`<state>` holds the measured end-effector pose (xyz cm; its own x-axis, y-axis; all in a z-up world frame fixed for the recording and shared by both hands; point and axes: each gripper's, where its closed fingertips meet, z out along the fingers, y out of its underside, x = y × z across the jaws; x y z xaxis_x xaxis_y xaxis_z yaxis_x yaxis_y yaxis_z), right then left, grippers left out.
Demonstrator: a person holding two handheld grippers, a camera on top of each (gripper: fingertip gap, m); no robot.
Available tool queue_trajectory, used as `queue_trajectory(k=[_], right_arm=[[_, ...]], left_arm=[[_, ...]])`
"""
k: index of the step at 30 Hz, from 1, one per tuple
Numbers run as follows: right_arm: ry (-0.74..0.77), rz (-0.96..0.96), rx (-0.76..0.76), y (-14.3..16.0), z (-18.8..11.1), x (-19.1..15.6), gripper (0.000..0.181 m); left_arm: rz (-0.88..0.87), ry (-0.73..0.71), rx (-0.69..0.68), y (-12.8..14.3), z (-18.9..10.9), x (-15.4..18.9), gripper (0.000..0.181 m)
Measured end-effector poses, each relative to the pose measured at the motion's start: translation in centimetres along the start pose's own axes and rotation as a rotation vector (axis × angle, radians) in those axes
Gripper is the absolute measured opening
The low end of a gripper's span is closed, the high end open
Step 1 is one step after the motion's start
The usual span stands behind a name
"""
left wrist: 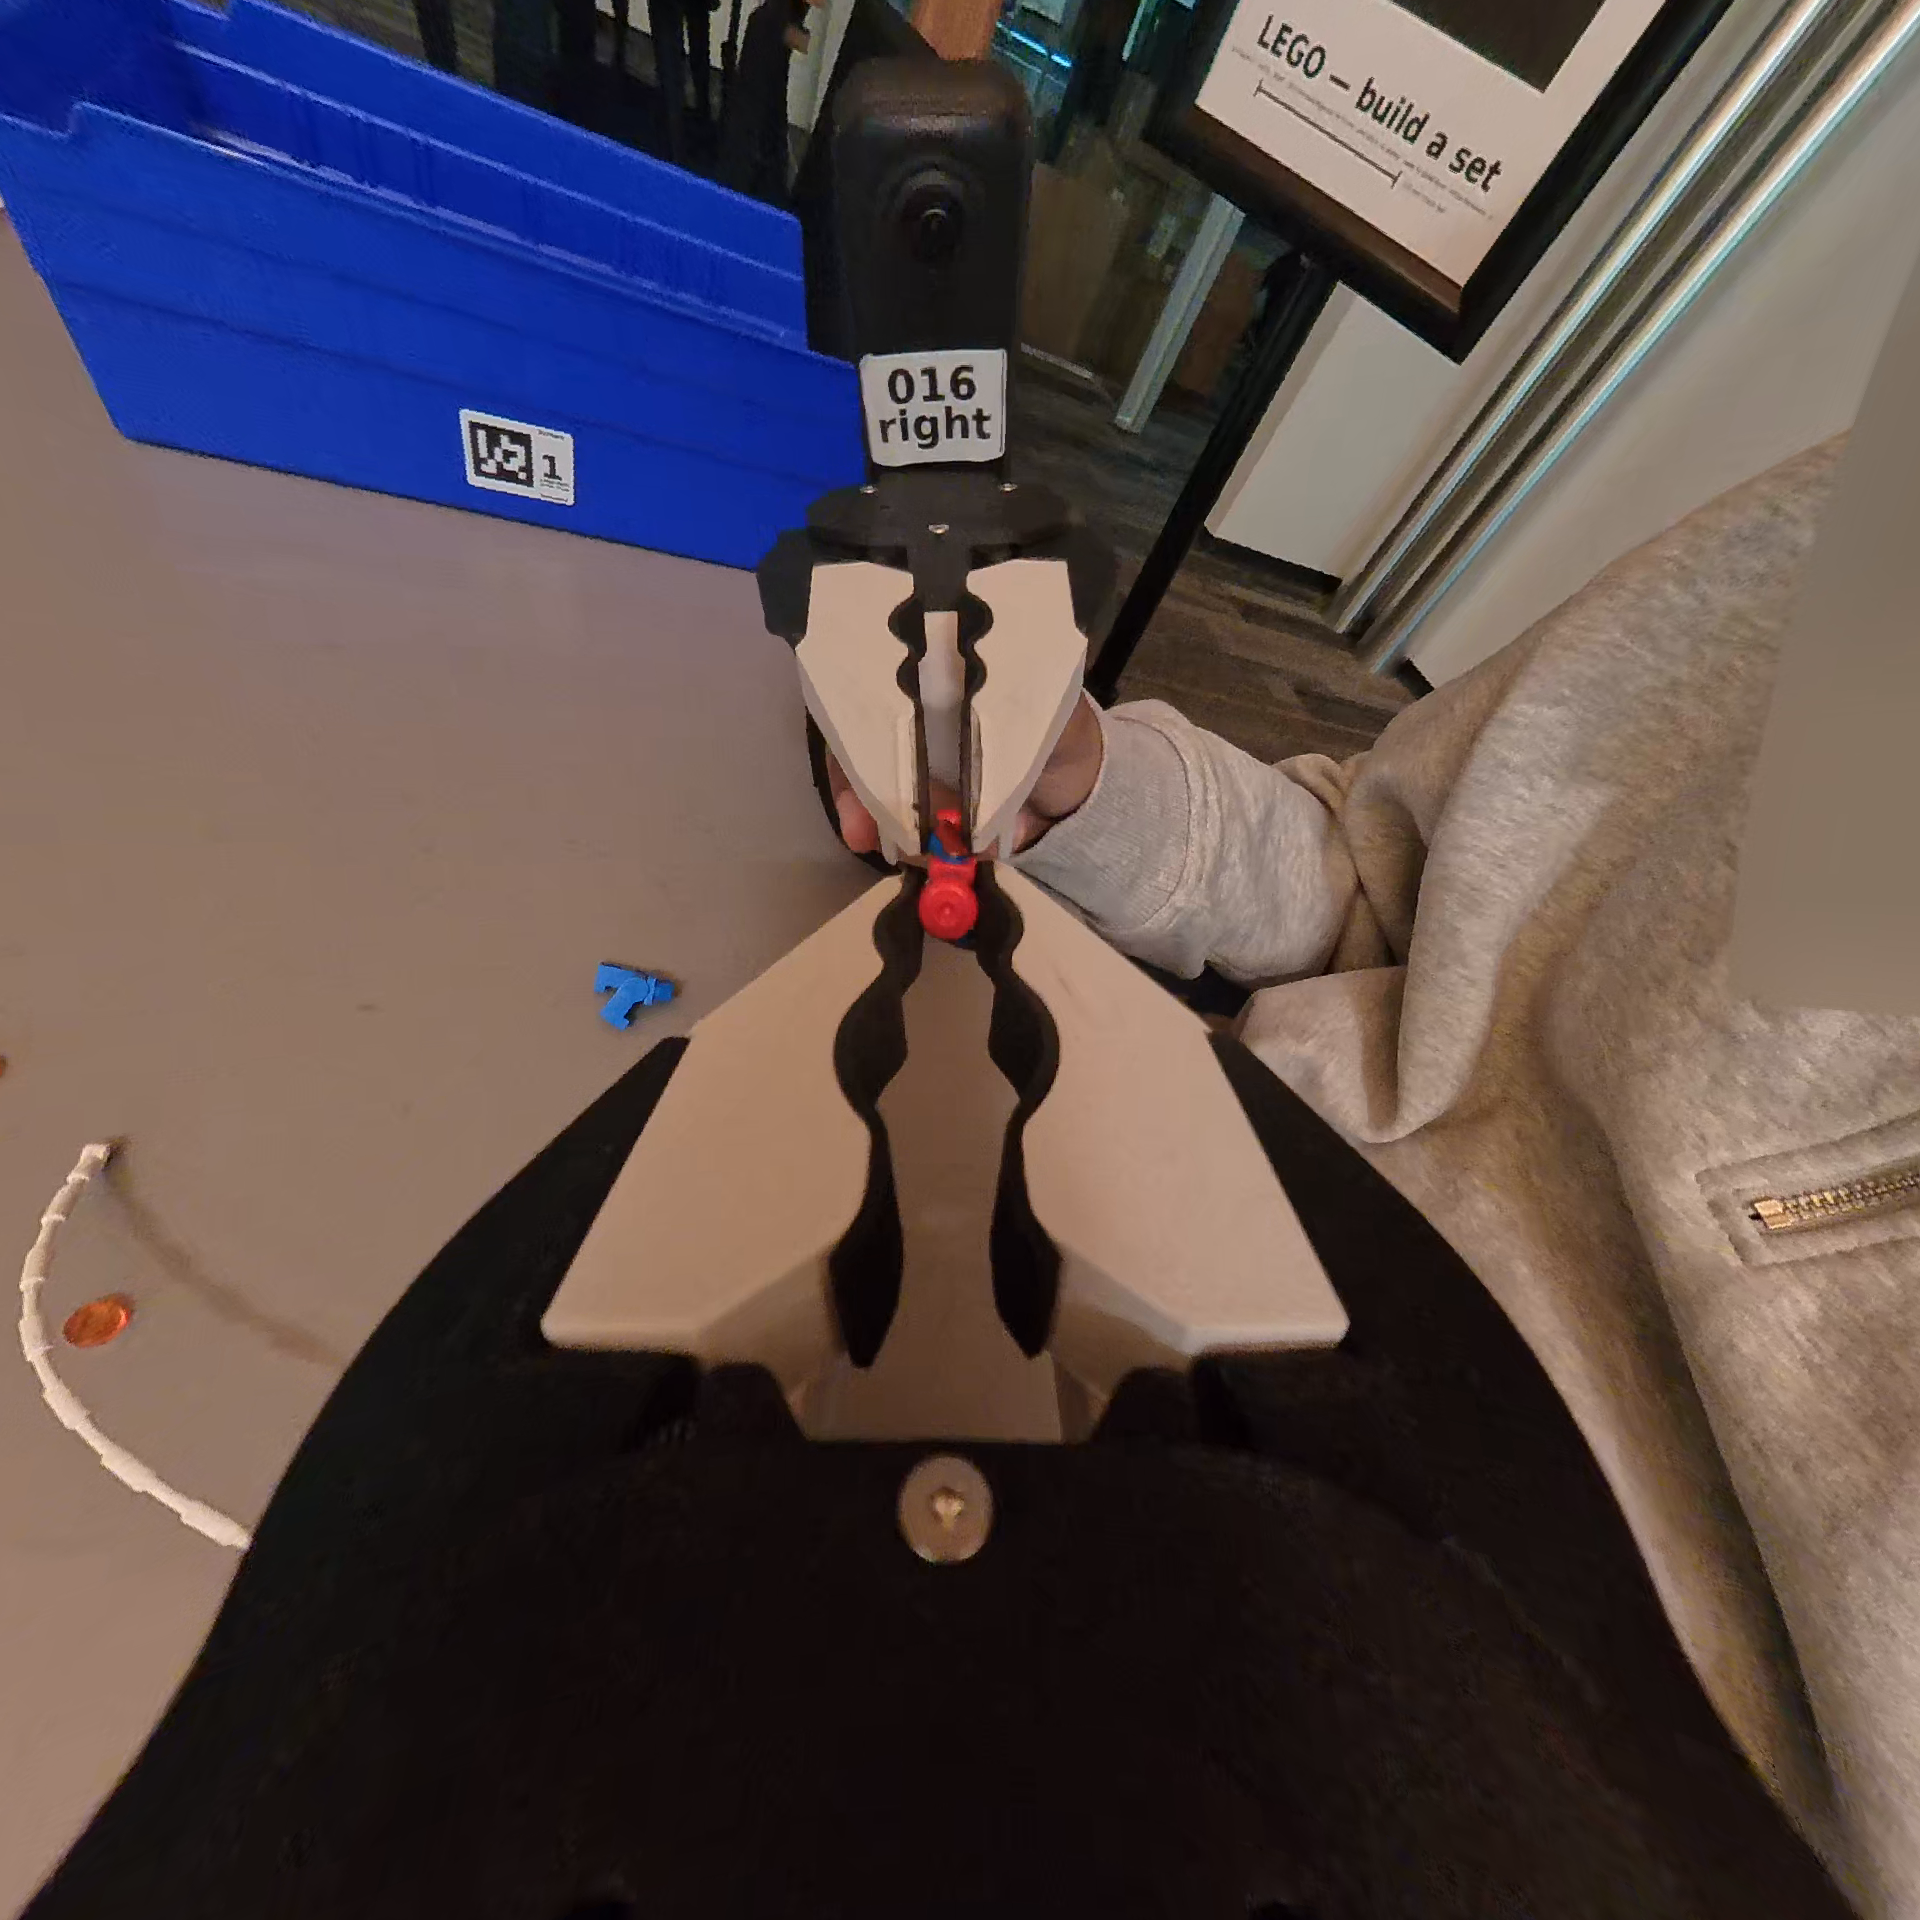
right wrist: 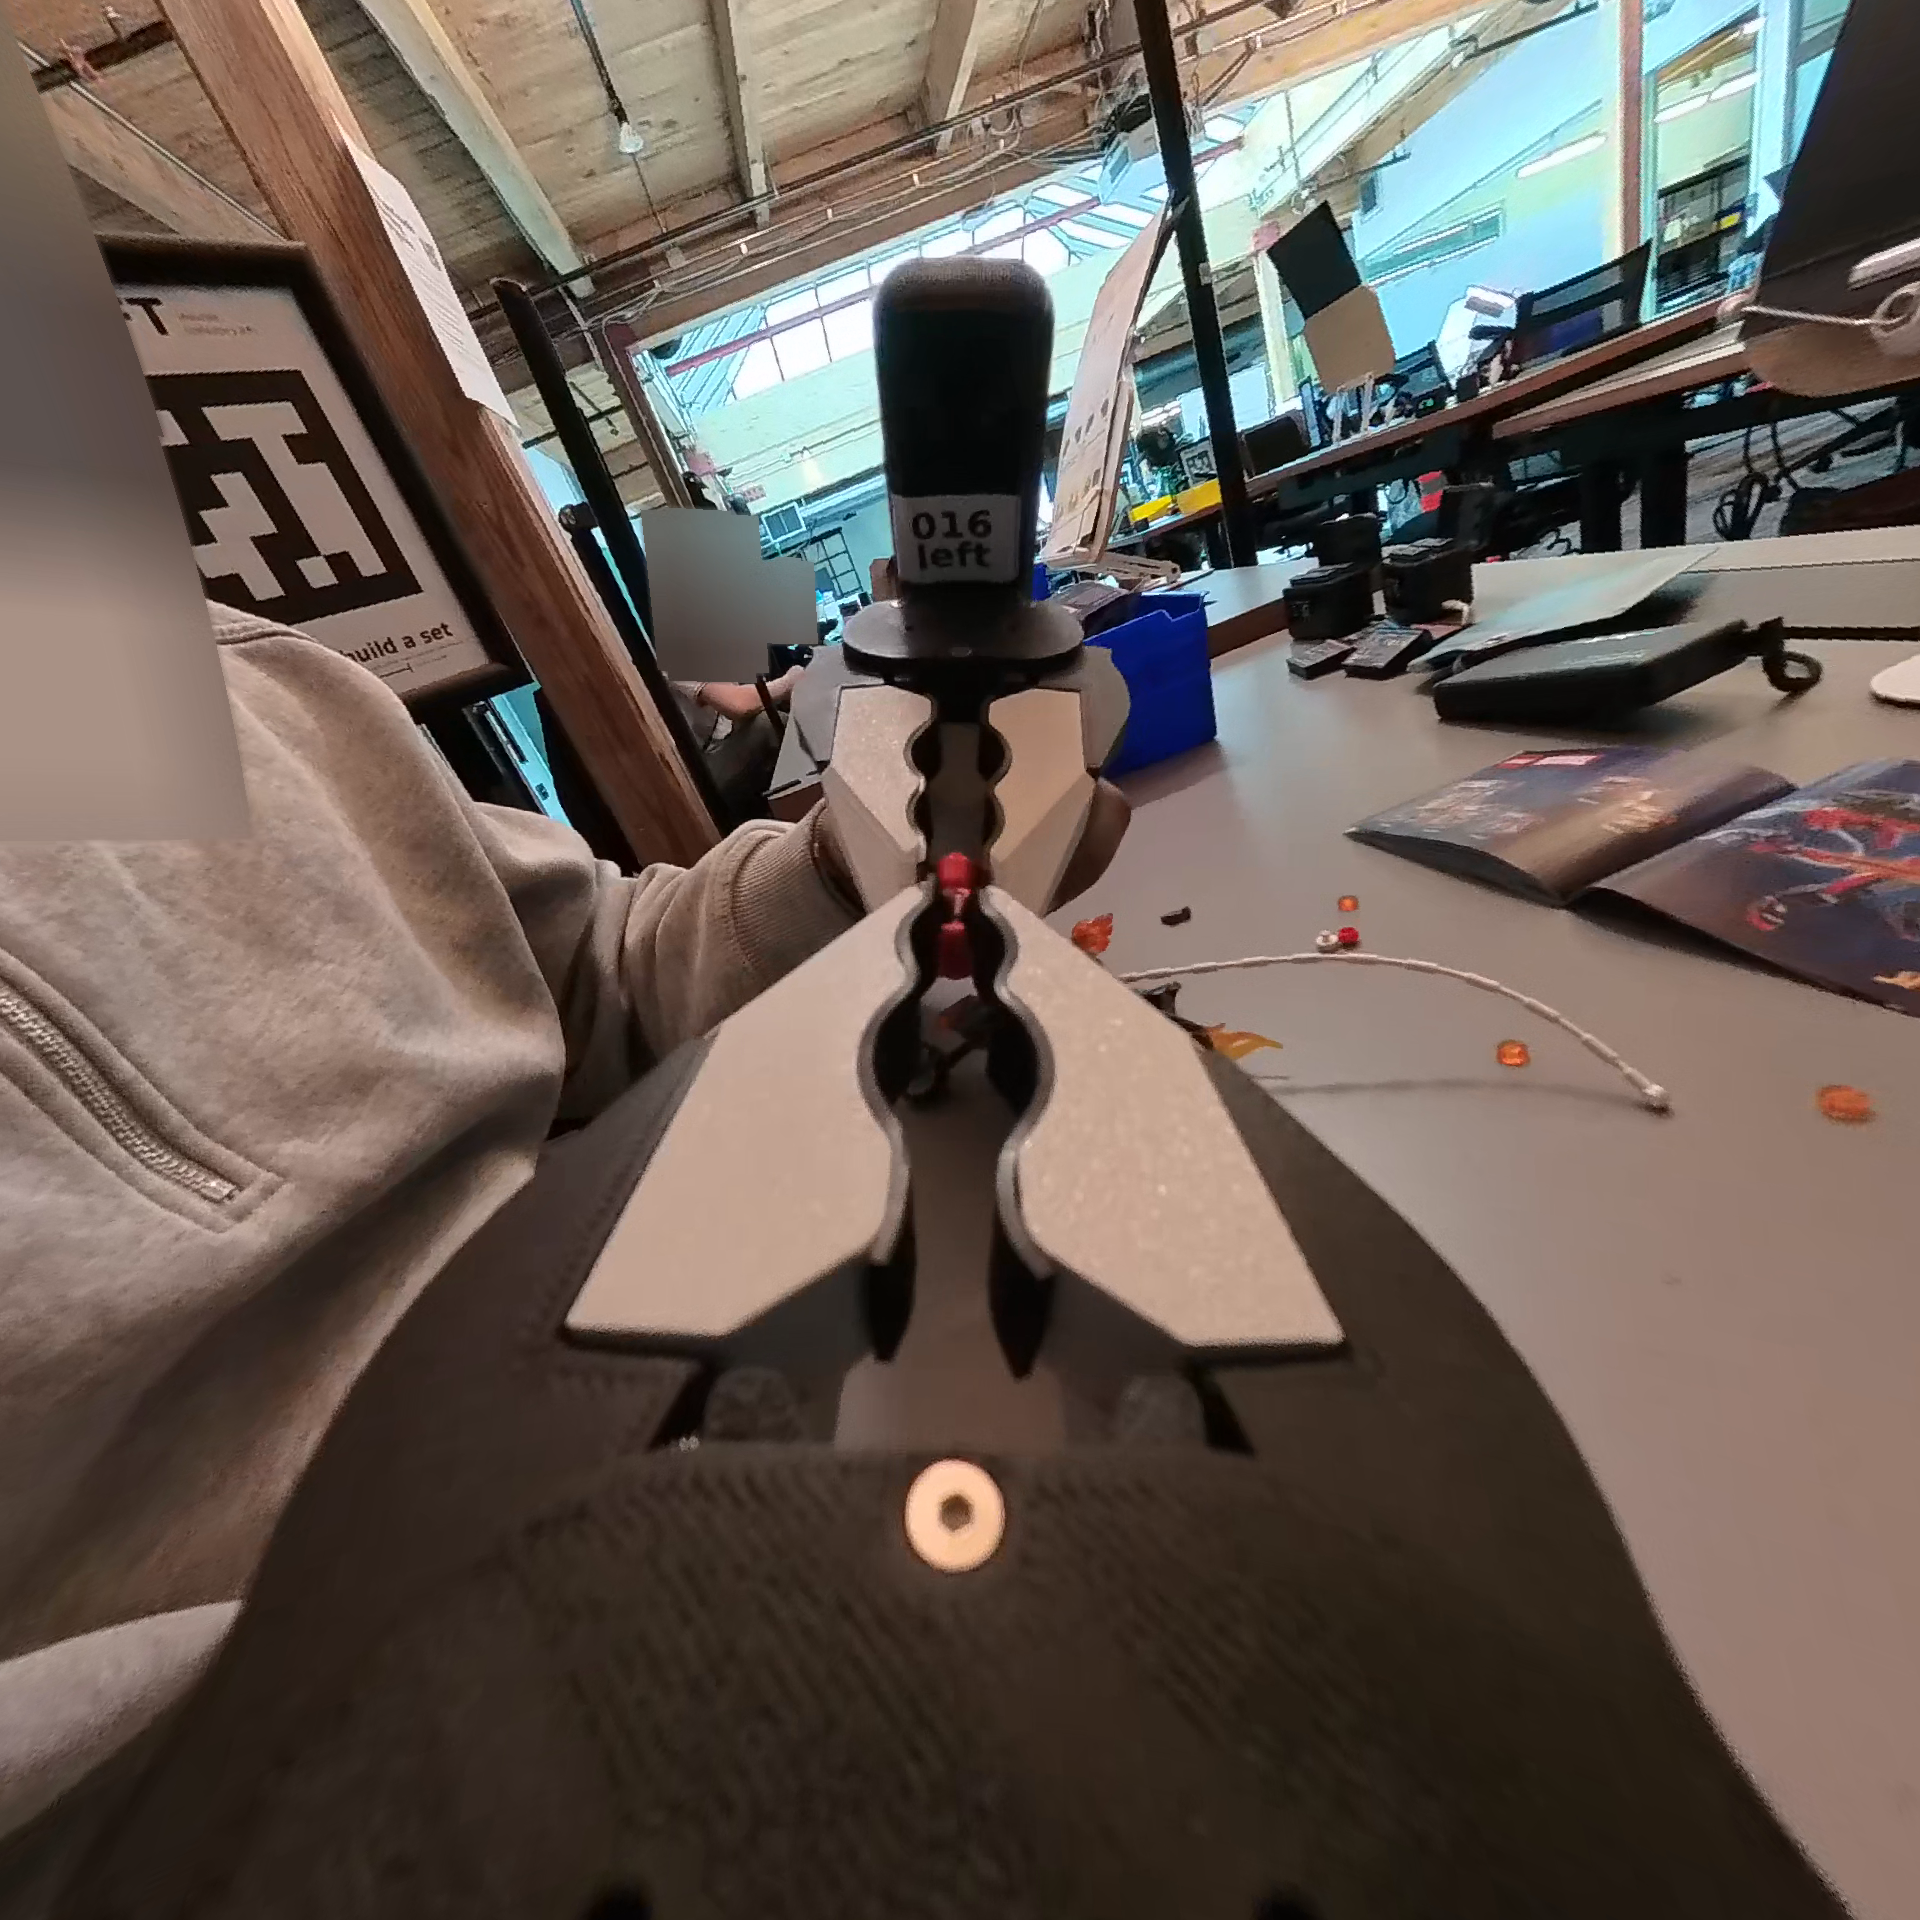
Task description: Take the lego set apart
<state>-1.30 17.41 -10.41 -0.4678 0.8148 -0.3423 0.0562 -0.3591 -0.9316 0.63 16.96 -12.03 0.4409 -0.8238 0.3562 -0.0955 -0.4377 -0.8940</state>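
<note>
Two grippers tip to tip at frame centre, left gripper (left wrist: 948, 902) pinching the red end of a small red-and-blue lego figure (left wrist: 948, 906), right gripper (right wrist: 954, 914) pinching its other end, blue lego piece (left wrist: 630, 992) left on grey table (left wrist: 364, 779), white string (right wrist: 1455, 987) right, blue bin (left wrist: 416, 343) upper left.

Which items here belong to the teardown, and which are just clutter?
In play:
small red-and-blue lego figure, pinched between both grippers
left gripper
right gripper
loose blue lego piece
white segmented lego string

Lying about:
blue plastic bin
open instruction booklet
black pouch
</note>
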Motion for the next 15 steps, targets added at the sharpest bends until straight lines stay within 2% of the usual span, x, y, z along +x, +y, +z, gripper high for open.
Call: queue_trajectory(k=[11, 12, 13, 15], right_arm=[[0.053, 0.041, 0.058, -0.8, 0.0, 0.8, 0.0], [0.08, 0.053, 0.088, -1.2, -0.1, 1.2, 0.0], [0.09, 0.075, 0.165, -2.2, -0.9, 1.6, 0.0], [0.07, 0.141, 0.297, -4.0, -3.5, 2.2, 0.0]], left_arm=[[-0.023, -0.029, -0.007, 0.1, 0.1, -0.4, 0.01], [-0.018, 0.012, -0.032, 0.5, 0.2, 0.2, 0.008], [-0.021, 0.049, -0.119, 2.0, 0.8, 0.9, 0.009], [0.019, -0.013, -0.187, 3.7, 2.0, 0.5, 0.009]])
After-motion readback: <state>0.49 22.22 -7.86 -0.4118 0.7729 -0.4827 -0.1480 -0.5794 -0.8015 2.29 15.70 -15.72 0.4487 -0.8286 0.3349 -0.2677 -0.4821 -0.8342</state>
